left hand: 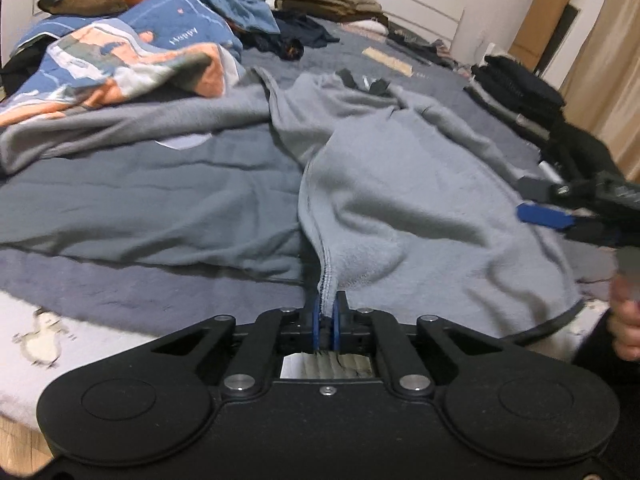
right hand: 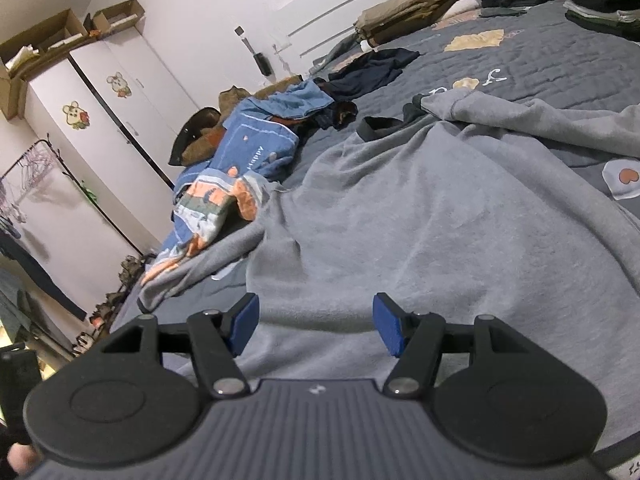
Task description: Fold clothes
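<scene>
A grey fleece sweatshirt [left hand: 400, 200] lies spread on the bed, partly folded over itself, its dark collar [left hand: 362, 80] at the far end. My left gripper [left hand: 327, 312] is shut on the stitched hem edge of the sweatshirt at the near side. My right gripper [right hand: 316, 324] is open, hovering just above the grey sweatshirt [right hand: 420, 220] with nothing between its blue pads [right hand: 387, 328]. The right gripper also shows at the right edge of the left wrist view [left hand: 560, 212].
A blue and orange patterned garment [left hand: 120, 52] and brown clothes are piled at the far left. Folded dark clothes [left hand: 516, 84] are stacked at the right. Olive folded clothes [right hand: 408, 12] lie near the headboard. A white wardrobe [right hand: 100, 120] stands beside the bed.
</scene>
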`<act>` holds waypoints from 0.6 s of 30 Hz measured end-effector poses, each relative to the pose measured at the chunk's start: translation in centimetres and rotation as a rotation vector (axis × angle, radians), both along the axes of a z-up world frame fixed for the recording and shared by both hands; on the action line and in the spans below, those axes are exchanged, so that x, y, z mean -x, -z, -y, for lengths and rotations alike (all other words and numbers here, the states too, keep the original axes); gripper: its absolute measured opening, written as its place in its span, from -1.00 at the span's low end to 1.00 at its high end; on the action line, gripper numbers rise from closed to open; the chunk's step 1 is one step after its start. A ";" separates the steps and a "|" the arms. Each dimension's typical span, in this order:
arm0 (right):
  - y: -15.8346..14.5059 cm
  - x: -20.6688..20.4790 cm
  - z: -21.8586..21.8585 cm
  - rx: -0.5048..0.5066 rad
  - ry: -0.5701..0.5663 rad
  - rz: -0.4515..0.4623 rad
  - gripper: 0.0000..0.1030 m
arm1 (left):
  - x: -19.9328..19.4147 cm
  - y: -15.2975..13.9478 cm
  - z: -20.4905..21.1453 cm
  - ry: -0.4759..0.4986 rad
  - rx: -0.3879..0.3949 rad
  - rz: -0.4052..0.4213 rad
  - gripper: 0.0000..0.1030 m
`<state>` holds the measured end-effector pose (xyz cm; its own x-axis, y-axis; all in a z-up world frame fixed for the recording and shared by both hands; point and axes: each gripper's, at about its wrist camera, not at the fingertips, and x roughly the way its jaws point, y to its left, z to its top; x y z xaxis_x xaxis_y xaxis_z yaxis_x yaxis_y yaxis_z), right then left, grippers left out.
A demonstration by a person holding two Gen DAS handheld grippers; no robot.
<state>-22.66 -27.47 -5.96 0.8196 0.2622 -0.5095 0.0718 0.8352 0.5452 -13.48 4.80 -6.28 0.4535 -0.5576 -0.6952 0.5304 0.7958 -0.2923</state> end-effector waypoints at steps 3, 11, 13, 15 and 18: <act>-0.2 0.2 0.2 -0.015 0.001 0.004 0.21 | 1.1 -1.0 -0.7 0.005 0.001 -0.020 -0.88; 0.2 0.1 0.4 -0.005 0.008 -0.037 0.21 | 2.5 1.9 1.3 0.001 -0.131 -0.110 -0.77; 0.4 0.1 0.5 0.001 0.014 -0.050 0.21 | 2.7 1.4 1.2 -0.021 -0.098 -0.079 -0.66; 0.4 0.2 0.6 0.001 0.023 -0.041 0.21 | 2.8 0.4 1.0 -0.038 -0.059 -0.014 -0.44; 0.3 0.4 0.7 0.007 0.035 -0.028 0.21 | 2.6 -1.1 0.4 -0.048 0.002 0.069 -0.14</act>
